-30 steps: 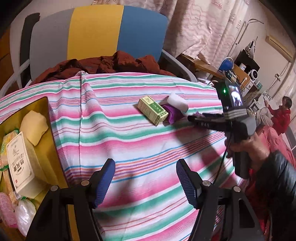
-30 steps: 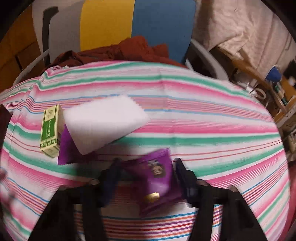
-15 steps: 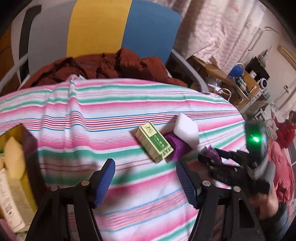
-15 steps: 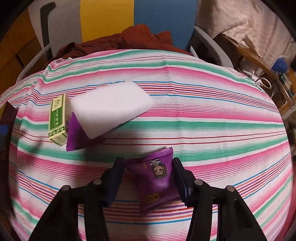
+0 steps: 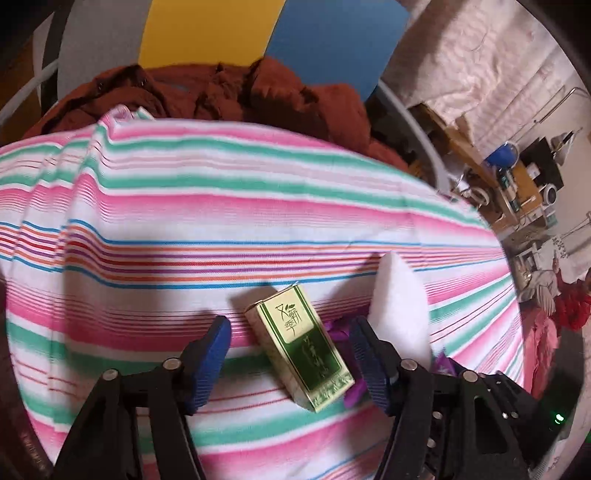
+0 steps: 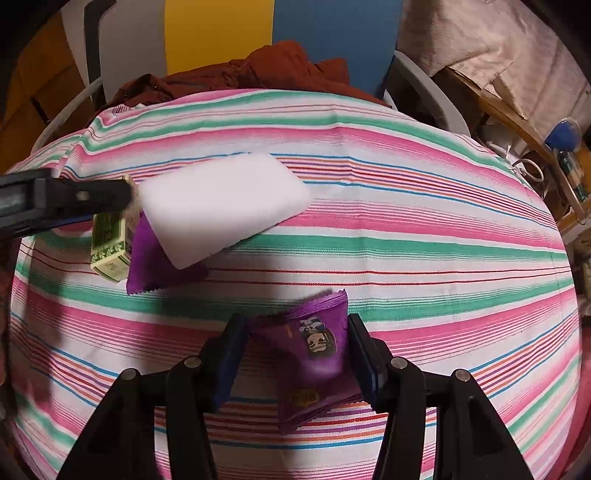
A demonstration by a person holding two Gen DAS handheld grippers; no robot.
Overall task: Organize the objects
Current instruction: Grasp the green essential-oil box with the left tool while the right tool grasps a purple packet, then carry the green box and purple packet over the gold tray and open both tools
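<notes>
Striped cloth: pink, green and white fabric (image 5: 229, 206) covers the counter and carries every item.
Green box: small carton (image 5: 300, 343) lying flat, set diagonally; closed, so its contents cannot be told.
White pad: soft rectangular block (image 6: 221, 206) just beside the green box, lying partly on top of a purple packet (image 6: 147, 258).
Second purple packet: sachet with a cartoon face (image 6: 314, 354), near the front edge of the counter, well apart from the white pad.
Chair: grey, yellow and blue backrest (image 5: 207, 33) behind the counter, with a rust-red garment (image 5: 229, 96) heaped on its seat.
Left wrist view only: cluttered room at far right with a blue round item (image 5: 502, 155); box label with green print is readable as characters.
Right wrist view only: full outline of the white pad, and the packet under it.
Left gripper: (image 5: 290, 363) wide open, blue pads on either side of the green box, not touching it; also seen in the right wrist view reaching over the box.
Right gripper: (image 6: 295, 354) closed partway, both pads pressed against the sides of the second purple packet.
</notes>
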